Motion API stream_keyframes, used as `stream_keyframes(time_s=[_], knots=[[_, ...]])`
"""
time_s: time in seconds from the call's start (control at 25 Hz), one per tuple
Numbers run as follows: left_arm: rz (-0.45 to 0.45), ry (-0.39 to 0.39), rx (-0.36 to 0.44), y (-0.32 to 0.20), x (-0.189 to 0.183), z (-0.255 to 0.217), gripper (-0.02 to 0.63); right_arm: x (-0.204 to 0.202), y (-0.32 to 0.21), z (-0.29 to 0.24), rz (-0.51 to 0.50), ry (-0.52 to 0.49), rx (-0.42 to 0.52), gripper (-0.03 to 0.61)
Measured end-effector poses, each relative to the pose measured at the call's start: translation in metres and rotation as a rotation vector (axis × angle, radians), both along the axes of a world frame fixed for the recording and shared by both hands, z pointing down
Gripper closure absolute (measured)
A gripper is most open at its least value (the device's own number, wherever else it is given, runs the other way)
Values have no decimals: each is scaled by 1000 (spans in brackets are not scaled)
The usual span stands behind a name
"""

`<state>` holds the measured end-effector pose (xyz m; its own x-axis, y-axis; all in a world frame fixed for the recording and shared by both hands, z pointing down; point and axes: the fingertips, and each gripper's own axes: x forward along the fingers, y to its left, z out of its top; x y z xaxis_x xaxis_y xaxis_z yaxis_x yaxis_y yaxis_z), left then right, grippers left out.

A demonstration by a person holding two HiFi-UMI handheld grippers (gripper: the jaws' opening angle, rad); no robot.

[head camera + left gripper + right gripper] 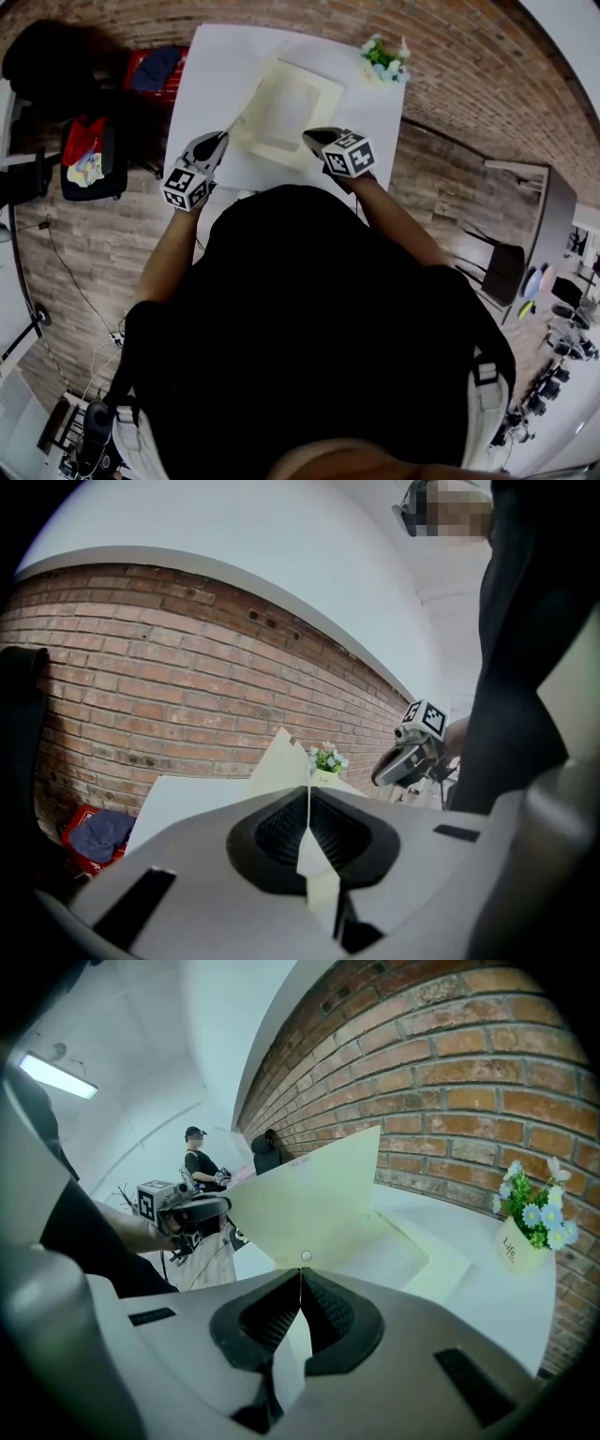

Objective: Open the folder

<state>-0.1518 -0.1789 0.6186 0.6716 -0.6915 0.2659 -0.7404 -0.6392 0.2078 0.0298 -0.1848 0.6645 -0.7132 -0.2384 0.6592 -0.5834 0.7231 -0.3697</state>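
A cream folder [286, 112] lies on the white table [211, 75], its cover [309, 1199] lifted and standing at a slant. My left gripper [223, 141] is at the folder's near left edge, shut on a thin cream sheet that runs edge-on between its jaws [307, 797]. My right gripper [314, 139] is at the near right corner, shut on the folder's cover just below a small round stud [306, 1256]. Each gripper shows in the other's view: the right gripper [405, 759] and the left gripper [192, 1211].
A small pot of flowers [384, 58] stands at the table's far right corner, also [527, 1218]. A red bag with blue cloth [155, 67] and a dark bag [89, 155] sit left of the table. A brick wall [141, 686] is behind. A person [199, 1168] stands far off.
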Motion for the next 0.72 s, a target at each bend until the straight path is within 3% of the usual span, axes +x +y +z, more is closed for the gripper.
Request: stream_keyframes(time_s=[0.72], knots=[[-208, 56, -69, -16, -71, 14, 600, 3, -9, 2, 25, 3, 3, 552]])
